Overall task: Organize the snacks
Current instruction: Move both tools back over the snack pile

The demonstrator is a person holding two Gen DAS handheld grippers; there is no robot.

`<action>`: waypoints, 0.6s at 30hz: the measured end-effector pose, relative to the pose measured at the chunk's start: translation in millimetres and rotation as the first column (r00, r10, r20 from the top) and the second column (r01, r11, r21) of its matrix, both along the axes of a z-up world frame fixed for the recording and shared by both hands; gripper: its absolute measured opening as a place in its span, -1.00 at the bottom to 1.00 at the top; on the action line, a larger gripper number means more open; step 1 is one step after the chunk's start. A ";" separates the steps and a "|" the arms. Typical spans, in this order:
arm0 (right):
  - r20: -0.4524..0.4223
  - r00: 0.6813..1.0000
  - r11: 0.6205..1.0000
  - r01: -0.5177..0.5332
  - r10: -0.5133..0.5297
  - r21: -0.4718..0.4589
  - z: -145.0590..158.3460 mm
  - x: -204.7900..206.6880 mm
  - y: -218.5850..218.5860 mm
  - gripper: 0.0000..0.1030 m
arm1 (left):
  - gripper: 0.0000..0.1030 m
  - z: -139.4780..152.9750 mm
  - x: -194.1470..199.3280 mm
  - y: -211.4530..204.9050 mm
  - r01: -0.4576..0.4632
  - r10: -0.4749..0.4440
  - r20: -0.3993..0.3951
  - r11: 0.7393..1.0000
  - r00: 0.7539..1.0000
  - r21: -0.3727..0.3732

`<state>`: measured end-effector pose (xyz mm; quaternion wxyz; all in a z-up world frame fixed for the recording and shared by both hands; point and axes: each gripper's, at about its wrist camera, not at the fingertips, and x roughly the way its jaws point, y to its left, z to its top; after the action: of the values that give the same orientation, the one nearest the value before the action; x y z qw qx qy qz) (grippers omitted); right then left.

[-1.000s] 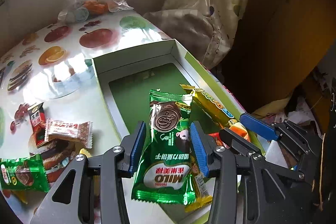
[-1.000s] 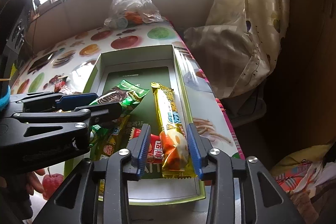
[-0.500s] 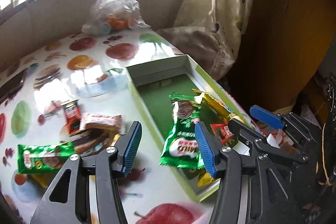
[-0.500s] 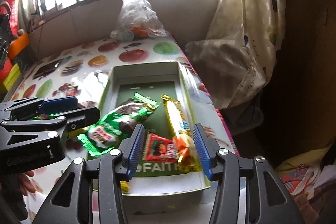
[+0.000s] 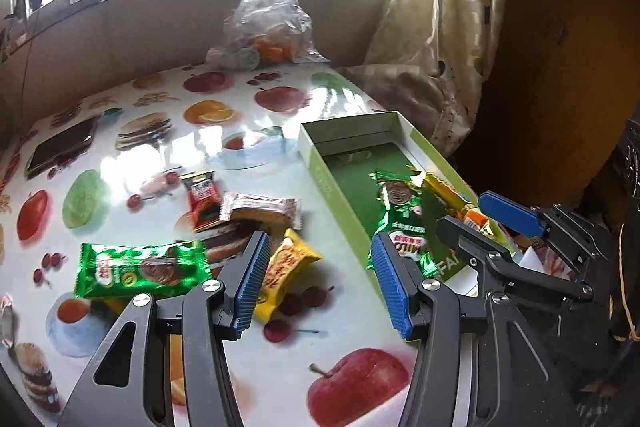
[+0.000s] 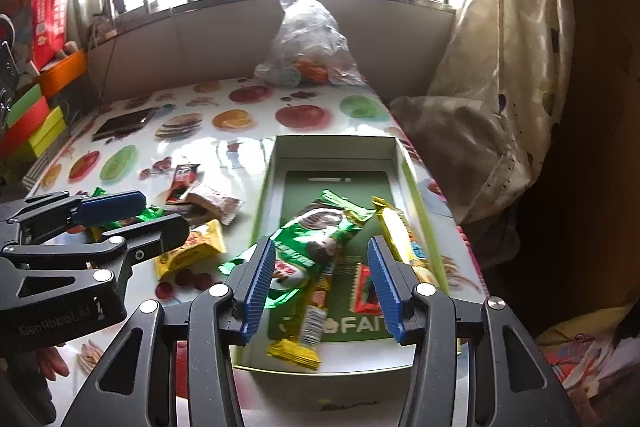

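A shallow green box (image 6: 264,195) (image 5: 328,183) at the table's right edge holds a green Milo packet (image 6: 316,239) (image 5: 402,211), a long yellow bar (image 6: 400,235) (image 5: 440,187), a small red packet (image 6: 366,291) and another yellow packet (image 6: 312,323). My right gripper (image 6: 320,267) (image 5: 480,223) hangs open above the box's near end, holding nothing. My left gripper (image 5: 320,275) (image 6: 136,219) is open over the table left of the box, beside a yellow packet (image 5: 286,267) (image 6: 192,247). A second green Milo packet (image 5: 140,269), a red packet (image 5: 202,199) and a wafer packet (image 5: 260,209) lie loose.
A knotted plastic bag (image 5: 272,27) (image 6: 308,51) stands at the table's far edge by the wall. A dark phone (image 5: 60,147) (image 6: 124,123) lies at the far left. Coloured boxes (image 6: 36,119) are stacked off the left side. A curtain (image 6: 500,67) hangs past the right edge.
Both grippers opened wider, leaving the green Milo packet and the yellow bar lying in the box. Both drew back and up; the left one swung left over the table.
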<state>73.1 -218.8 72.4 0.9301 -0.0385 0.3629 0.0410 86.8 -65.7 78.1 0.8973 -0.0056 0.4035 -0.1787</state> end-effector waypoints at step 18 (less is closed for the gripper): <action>-0.009 0.995 0.995 -0.104 0.104 0.009 -5.7 3.7 53.0 -0.07 | 0.05 -5.8 -21.1 58.1 -0.121 0.117 0.060 0.991 0.991 0.064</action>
<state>76.8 -165.8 66.7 0.9251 -0.0530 0.3647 0.0913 65.7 -7.6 72.4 0.9171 0.0056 0.3827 -0.1114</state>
